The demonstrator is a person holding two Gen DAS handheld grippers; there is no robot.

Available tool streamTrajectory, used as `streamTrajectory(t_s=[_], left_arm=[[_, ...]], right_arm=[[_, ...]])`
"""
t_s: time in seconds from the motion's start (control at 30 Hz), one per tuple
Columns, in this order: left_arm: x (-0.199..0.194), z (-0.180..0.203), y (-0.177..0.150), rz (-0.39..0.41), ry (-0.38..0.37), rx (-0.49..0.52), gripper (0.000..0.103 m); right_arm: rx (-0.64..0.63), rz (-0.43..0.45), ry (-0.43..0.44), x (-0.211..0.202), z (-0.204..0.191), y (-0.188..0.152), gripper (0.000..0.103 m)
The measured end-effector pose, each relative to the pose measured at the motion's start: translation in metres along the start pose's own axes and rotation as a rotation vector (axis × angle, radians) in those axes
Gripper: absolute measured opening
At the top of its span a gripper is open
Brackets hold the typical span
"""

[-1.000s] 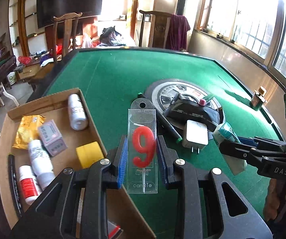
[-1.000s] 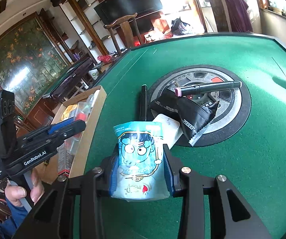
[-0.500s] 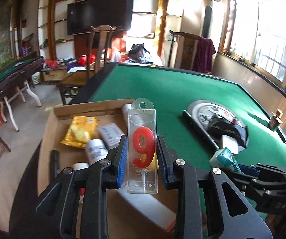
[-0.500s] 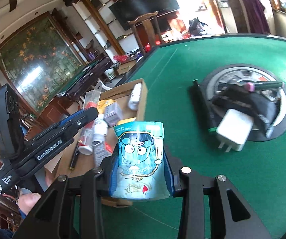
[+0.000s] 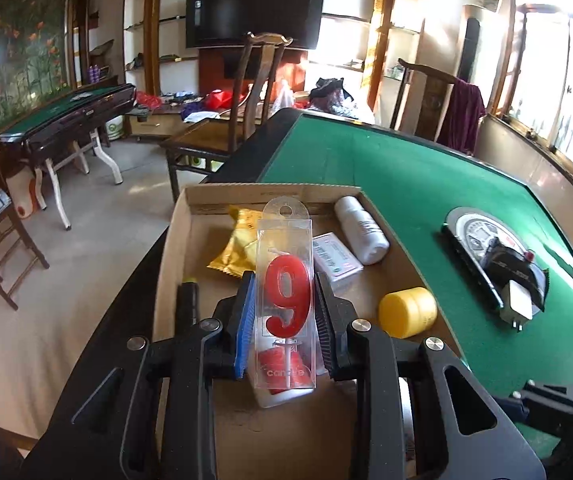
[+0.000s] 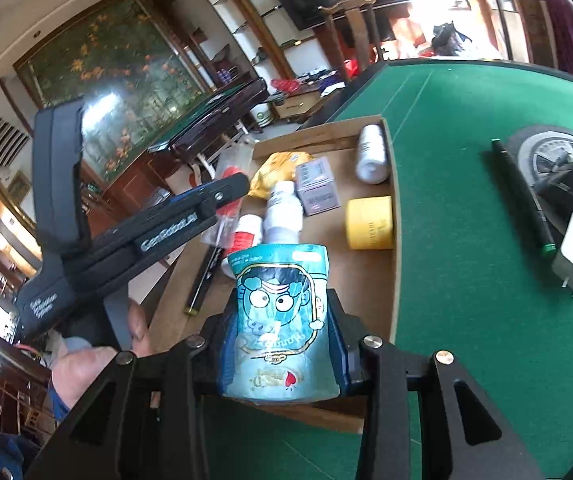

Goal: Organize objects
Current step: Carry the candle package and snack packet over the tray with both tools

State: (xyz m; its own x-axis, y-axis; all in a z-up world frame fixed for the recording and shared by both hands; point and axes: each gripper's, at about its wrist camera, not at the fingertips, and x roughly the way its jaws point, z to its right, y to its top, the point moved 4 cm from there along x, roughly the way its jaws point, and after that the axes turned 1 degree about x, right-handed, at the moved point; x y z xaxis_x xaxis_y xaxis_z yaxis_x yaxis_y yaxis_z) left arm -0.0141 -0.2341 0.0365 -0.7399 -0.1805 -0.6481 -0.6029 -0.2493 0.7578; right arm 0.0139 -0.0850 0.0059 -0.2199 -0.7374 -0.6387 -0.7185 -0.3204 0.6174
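Inside cardboard box (image 5: 174, 240): yellow jar (image 5: 408, 312), white bottle (image 5: 362, 230).

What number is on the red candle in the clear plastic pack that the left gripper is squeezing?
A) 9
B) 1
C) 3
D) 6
A: the red candle in the clear plastic pack, pinched between the left gripper's blue and black pads over the brown cardboard box, is shaped like a 9, with its loop at the top and its tail curling below.
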Motion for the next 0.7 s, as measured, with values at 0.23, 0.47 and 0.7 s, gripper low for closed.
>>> streamTrajectory(t_s=[0.23, 0.47, 0.7], left_arm=[[0.011, -0.012, -0.005, -0.042, 0.039, -0.020, 0.027], [0.016, -0.014, -0.006, -0.069, 0.051, -0.022, 0.028], [0.016, -0.019, -0.007, -0.079, 0.079, -0.026, 0.028]], right_arm=[[-0.041, -0.043, 0.019, 0.015, -0.019, -0.011, 0.037], [-0.049, -0.046, 0.007, 0.022, -0.024, -0.010, 0.038], [-0.089, -0.061, -0.001, 0.030, -0.035, -0.013, 0.037]])
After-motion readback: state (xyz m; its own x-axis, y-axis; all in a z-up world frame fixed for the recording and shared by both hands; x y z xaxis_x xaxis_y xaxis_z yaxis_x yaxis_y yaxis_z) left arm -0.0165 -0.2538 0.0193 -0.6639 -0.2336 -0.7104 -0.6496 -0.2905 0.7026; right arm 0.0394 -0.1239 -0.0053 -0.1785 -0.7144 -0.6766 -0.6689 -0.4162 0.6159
